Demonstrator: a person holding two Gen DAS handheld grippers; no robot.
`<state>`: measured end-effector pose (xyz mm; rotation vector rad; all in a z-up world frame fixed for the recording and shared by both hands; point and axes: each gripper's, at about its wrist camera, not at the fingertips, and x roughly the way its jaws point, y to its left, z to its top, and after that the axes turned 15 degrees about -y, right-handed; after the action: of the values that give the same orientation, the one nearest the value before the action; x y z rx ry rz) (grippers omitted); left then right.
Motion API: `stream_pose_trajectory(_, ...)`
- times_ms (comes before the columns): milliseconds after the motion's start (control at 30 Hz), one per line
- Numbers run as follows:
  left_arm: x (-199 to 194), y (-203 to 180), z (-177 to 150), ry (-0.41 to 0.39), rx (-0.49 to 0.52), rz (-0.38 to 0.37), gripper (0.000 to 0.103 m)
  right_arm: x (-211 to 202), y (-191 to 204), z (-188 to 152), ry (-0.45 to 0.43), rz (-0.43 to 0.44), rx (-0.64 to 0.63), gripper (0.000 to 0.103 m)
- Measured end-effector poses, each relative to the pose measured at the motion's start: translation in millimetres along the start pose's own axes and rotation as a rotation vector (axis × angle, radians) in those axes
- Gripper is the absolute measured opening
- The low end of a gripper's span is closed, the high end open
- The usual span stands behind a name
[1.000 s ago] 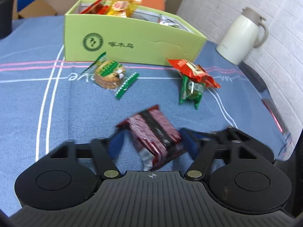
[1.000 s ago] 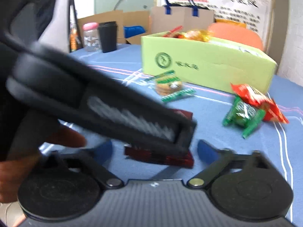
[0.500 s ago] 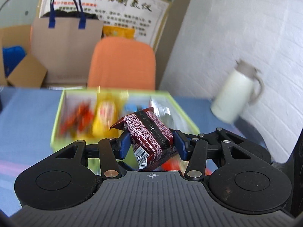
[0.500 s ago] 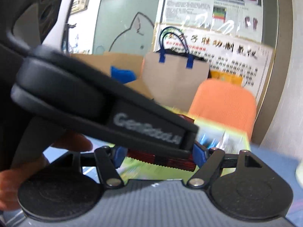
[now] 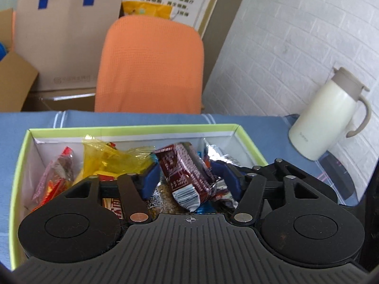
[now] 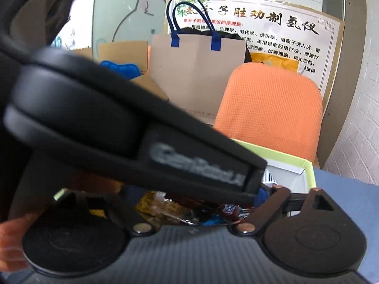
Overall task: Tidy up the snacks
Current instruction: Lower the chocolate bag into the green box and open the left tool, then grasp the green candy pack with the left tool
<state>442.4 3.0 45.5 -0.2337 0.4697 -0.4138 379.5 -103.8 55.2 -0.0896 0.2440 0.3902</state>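
The left gripper [image 5: 190, 181] hangs over the lime-green snack box [image 5: 132, 128], jaws opening. Its 2 blue pads [image 5: 149, 180] stand off both sides of the dark red snack packet [image 5: 183, 175], w/ visible gaps, so nothing is pinched. The packet sits tilted inside the box, its crimped silver end toward the camera, resting on the other snacks: a yellow cellophane pack [image 5: 111, 158] to its left, a red-and-clear wrapper [image 5: 56, 175] by the left wall, a silver foil pack [image 5: 218, 156] to its right.

The box stands on a blue tablecloth [image 5: 142, 117]. A cream thermos jug [image 5: 329, 116] is near the white brick wall, well apart from the box on the right. An orange chair back [image 5: 151, 64] rises behind the table, w/ a brown paper bag [image 5: 64, 30] (blue handles) farther back.

In the right wrist view the right gripper [image 6: 189, 203] also points into the box [image 6: 305, 163], jaws opening and spread wide. The body of the left gripper crosses in front and hides most of the gap, so I cannot tell what, if anything, lies between the pads; only loose wrappers in the box [image 6: 165, 207] show below it. A hand [image 6: 11, 241] shows at the lower left edge.
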Motion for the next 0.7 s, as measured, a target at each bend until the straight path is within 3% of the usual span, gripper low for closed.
stream_pose_trajectory(33,-10,-1,2,-0.029,0.003,-0.005,0.059,-10,2,3,-0.024,-0.004,-0.010,0.093)
stream_pose_trajectory(167,-66,-12,10,-0.160,0.037,-0.031,0.071,-72,8,11,-0.128,-0.031,-0.014,0.094)
stream_pose_trajectory(300,-113,-20,-13,-0.188,0.047,-0.081,0.079,-129,8,-18,-0.109,-0.095,0.052,0.094)
stream_pose_trajectory(433,-125,-25,-60,-0.101,0.003,-0.120,0.079,-152,5,-57,-0.004,-0.153,0.116,0.094)
stream_pose_trajectory(500,-119,-30,-82,-0.032,-0.022,-0.131,0.077,-148,10,-68,0.033,-0.136,0.138,0.094)
stream_pose_trajectory(567,-103,-33,-93,0.039,-0.068,-0.129,0.074,-144,15,-74,0.051,-0.120,0.132,0.094)
stream_pose_trajectory(700,-71,-35,-95,0.126,-0.146,-0.142,0.072,-143,12,-78,0.066,-0.169,0.097,0.094)
